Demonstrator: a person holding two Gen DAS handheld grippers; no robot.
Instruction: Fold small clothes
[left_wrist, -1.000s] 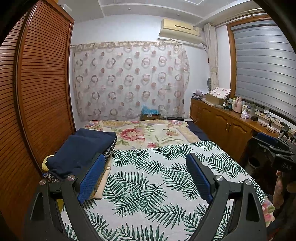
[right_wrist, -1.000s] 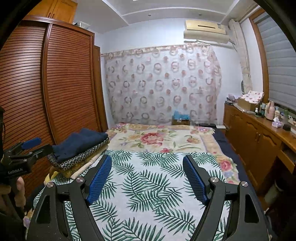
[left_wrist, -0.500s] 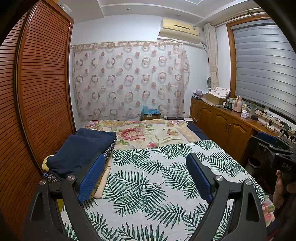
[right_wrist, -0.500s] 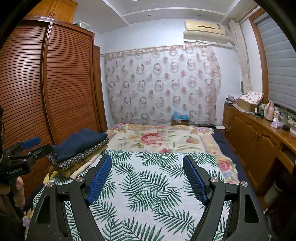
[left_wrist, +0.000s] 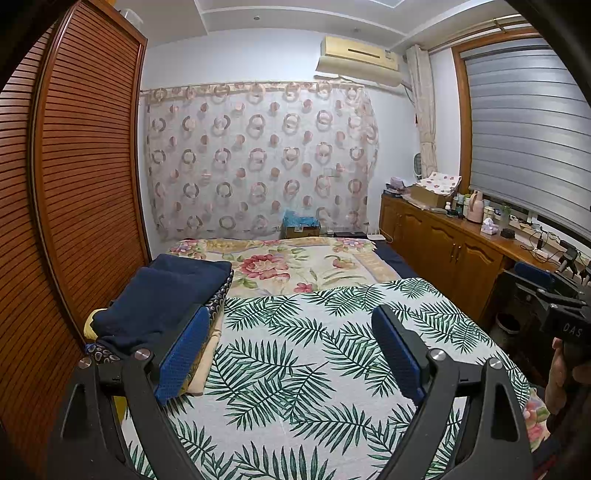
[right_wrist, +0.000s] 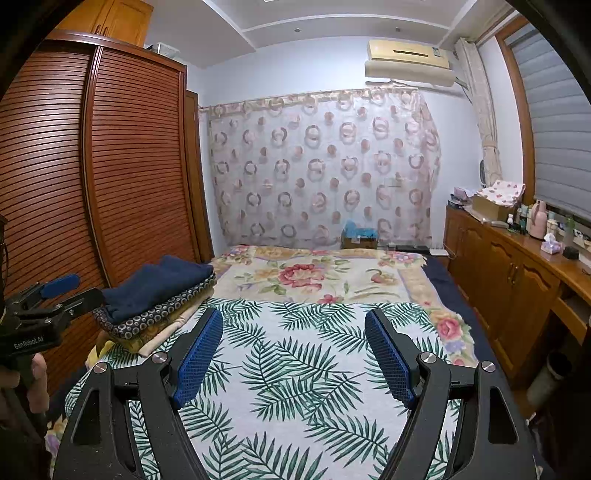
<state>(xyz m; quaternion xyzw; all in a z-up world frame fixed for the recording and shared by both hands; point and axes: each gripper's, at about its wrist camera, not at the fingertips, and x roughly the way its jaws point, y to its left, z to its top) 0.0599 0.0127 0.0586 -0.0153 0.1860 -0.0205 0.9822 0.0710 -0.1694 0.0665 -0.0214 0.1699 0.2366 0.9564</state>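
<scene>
A stack of folded clothes lies on the bed's left edge, with a navy piece (left_wrist: 162, 295) on top, a dark patterned piece (right_wrist: 155, 319) under it and cream and yellow layers below. My left gripper (left_wrist: 291, 325) is open and empty, held above the palm-leaf sheet (left_wrist: 295, 369), its left finger next to the stack. My right gripper (right_wrist: 293, 325) is open and empty over the same sheet (right_wrist: 295, 369), to the right of the stack. Each gripper shows at the edge of the other's view.
A floral blanket (left_wrist: 295, 264) covers the far half of the bed. A slatted wooden wardrobe (left_wrist: 81, 177) stands close on the left. A wooden cabinet (left_wrist: 443, 251) with bottles and boxes runs along the right wall. A curtain (left_wrist: 258, 162) hangs behind.
</scene>
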